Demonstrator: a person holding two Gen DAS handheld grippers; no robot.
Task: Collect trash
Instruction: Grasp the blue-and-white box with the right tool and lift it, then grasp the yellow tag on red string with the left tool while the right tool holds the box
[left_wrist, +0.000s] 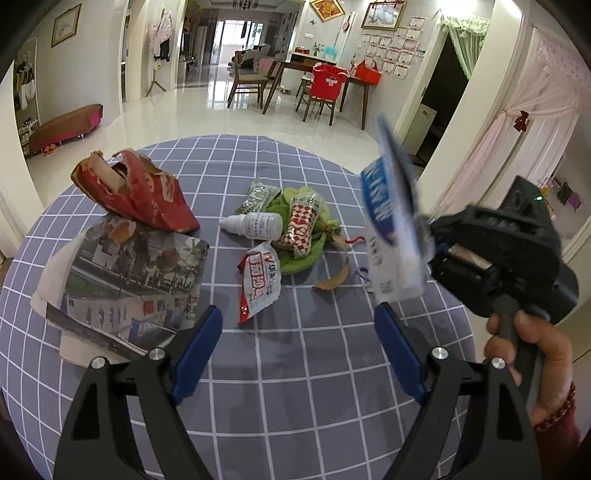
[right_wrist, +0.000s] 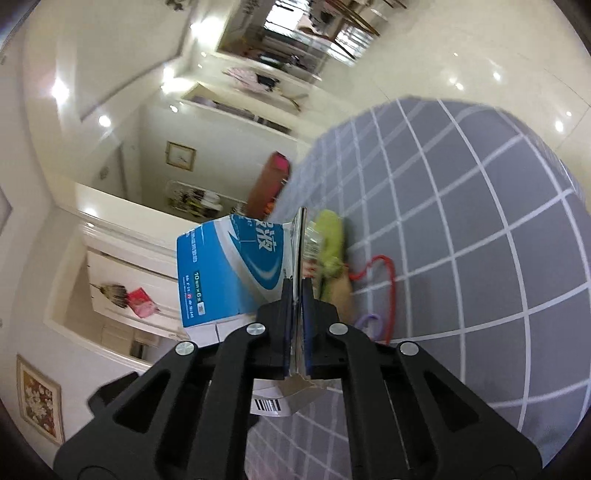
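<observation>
Left gripper gapes wide, empty, low over tablecloth. Right gripper pinches blue-white carton by a thin flap, airborne off table's right edge. Flap could slip or tear mid-swing. Wrappers remain mid-table.

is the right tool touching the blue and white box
Touching. The right wrist view shows the right tool closed on the flattened blue and white box, fingers pressed against both sides.

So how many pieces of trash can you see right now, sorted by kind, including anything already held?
Paper and card: 3 (torn red paper bag, newspaper sheet, blue and white flattened carton held by right gripper)
Foil sachets: 3 (grey-green, red checked, red and white)
Small white plastic dropper bottle: 1
Green cloth pouch: 1
Total: 8
</observation>
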